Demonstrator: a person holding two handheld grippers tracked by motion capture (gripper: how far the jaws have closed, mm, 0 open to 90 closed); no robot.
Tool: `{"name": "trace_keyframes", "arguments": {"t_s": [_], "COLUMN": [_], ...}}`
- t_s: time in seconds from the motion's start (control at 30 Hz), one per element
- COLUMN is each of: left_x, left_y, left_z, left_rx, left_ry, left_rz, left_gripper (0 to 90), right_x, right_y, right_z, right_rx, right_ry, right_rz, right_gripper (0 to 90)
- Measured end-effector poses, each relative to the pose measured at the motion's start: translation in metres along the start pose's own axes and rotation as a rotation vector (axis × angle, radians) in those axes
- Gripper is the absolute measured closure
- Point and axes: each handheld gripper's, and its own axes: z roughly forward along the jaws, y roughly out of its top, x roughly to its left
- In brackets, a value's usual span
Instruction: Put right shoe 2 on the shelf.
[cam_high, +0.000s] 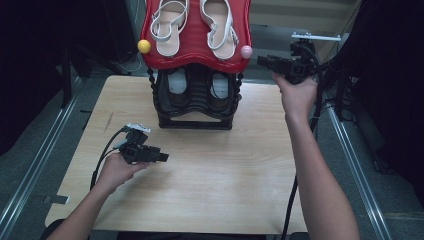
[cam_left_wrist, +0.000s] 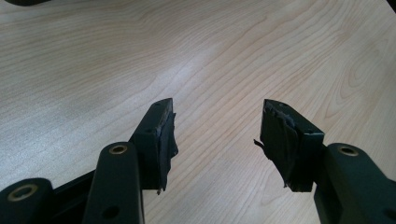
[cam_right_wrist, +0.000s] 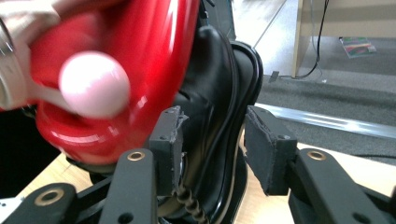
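The right gripper (cam_high: 264, 61) is being held beside the red shoe rack (cam_high: 197, 47) — fingers apart, near the pink ball (cam_high: 246, 51). The left gripper (cam_high: 162, 157) is being held over the desk (cam_high: 225, 170) — fingers apart, nothing gripped.

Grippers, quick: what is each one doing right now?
Left gripper: open, holding nothing, above the table.
Right gripper: open, holding nothing, beside the shoe rack.

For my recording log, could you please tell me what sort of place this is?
Probably a lab or workshop set up for recording, not a home: a bare wooden table on grey flooring, metal floor rails on either side, and a two-tier shoe rack staged as a prop.
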Motion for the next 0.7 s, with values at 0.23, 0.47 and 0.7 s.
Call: {"name": "trace_keyframes", "arguments": {"t_s": [0.23, 0.47, 0.7], "left_x": [0.001, 0.0, 0.001], "left_y": [0.001, 0.002, 0.002], "left_z": [0.0, -0.001, 0.0], "left_rx": [-0.004, -0.006, -0.004], "left_ry": [0.008, 0.004, 0.006], "left_rz": [0.0, 0.005, 0.006], "left_gripper": [45.2, 45.3, 45.3], "right_x": [-0.002, -0.007, -0.006], "right_y": [-0.027, -0.053, -0.076], "right_z": [0.001, 0.007, 0.014], "right_rx": [-0.008, 0.012, 0.047], "right_ry": [0.006, 0.005, 0.024], "right_rz": [0.004, 0.008, 0.002], "right_gripper": [55.5, 55.5, 55.1]}}
